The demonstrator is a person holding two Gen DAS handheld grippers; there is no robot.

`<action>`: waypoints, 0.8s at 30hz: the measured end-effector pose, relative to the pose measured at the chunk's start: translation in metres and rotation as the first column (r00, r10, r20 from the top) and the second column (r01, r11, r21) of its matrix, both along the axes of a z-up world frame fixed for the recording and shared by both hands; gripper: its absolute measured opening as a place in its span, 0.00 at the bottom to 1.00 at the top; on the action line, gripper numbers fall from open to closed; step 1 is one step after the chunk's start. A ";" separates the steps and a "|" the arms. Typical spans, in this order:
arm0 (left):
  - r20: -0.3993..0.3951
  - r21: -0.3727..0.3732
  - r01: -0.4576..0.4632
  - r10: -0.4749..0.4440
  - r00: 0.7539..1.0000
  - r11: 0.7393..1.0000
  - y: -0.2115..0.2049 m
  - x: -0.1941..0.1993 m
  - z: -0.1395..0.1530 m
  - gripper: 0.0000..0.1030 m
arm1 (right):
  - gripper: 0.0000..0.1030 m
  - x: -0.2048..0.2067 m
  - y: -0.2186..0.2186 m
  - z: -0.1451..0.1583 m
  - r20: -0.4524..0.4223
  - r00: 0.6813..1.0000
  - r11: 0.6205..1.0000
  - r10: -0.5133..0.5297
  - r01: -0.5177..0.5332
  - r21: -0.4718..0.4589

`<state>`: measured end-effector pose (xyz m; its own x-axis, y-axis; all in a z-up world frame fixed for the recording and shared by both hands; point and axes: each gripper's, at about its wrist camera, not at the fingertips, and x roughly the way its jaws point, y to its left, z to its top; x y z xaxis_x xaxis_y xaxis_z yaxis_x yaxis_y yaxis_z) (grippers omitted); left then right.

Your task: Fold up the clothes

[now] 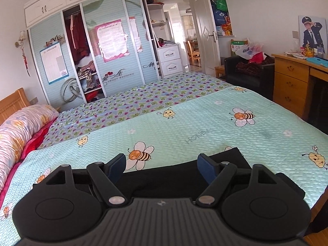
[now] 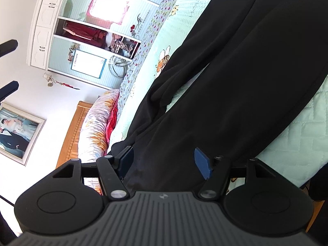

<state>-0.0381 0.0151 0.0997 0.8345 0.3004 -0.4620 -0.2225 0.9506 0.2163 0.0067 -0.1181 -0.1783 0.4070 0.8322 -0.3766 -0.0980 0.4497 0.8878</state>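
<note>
Bedroom, big bed [image 1: 184, 123] with a mint bee-print quilted cover [image 1: 205, 119]; the black trousers [image 2: 225, 82] lie on its near part.

Left wrist view: left claw [image 1: 162, 165] stands wide, blue pads well apart, nothing clamped. A black trouser edge [image 1: 227, 155] lies flat on the cover below and between the pads, running off under the tool body. No pad touches cloth as far as I can tell.

Right wrist view, camera rolled hard so the room sits sideways: right claw [image 2: 164, 162] is spread fairly wide over the trousers. Black fabric fills the gap between the pads; left pad [image 2: 127, 160] sits at the cloth edge, right pad [image 2: 202, 163] is over cloth. Can't tell whether they pinch it, looks open.

Trousers' long axis runs away from the right claw, up the frame toward its top right edge. Two legs lie side by side, with a sliver of cover showing between them mid-length. The far end is cut off by the frame.

Further out: a purple heart-print sheet [image 1: 143, 100] on the far half of the bed, floral pillow [image 1: 22, 127] at the left by the wooden headboard [image 1: 12, 102]. Right side: wooden desk [image 1: 293, 71] and black armchair [image 1: 246, 73] with bags. Far wall: sliding-door wardrobe [image 1: 92, 47], one bay open, and an open doorway [image 1: 184, 37].
</note>
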 end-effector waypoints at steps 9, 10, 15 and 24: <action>0.008 0.002 0.017 -0.017 1.000 1.000 -0.004 -0.002 0.003 0.77 | 0.66 -0.003 0.002 -0.001 -0.001 1.000 1.000 0.011 -0.011 -0.010; 0.008 0.002 0.021 -0.021 1.000 1.000 -0.004 -0.002 0.004 0.77 | 0.66 -0.003 0.002 -0.001 -0.001 1.000 1.000 0.013 -0.013 -0.011; 0.007 0.004 0.029 -0.029 1.000 1.000 -0.006 0.000 0.003 0.77 | 0.66 -0.003 0.004 -0.001 0.002 1.000 1.000 0.019 -0.019 -0.015; 0.004 0.003 0.030 -0.030 1.000 1.000 -0.009 0.000 0.002 0.77 | 0.66 -0.004 0.006 -0.002 -0.001 1.000 0.999 0.026 -0.026 -0.021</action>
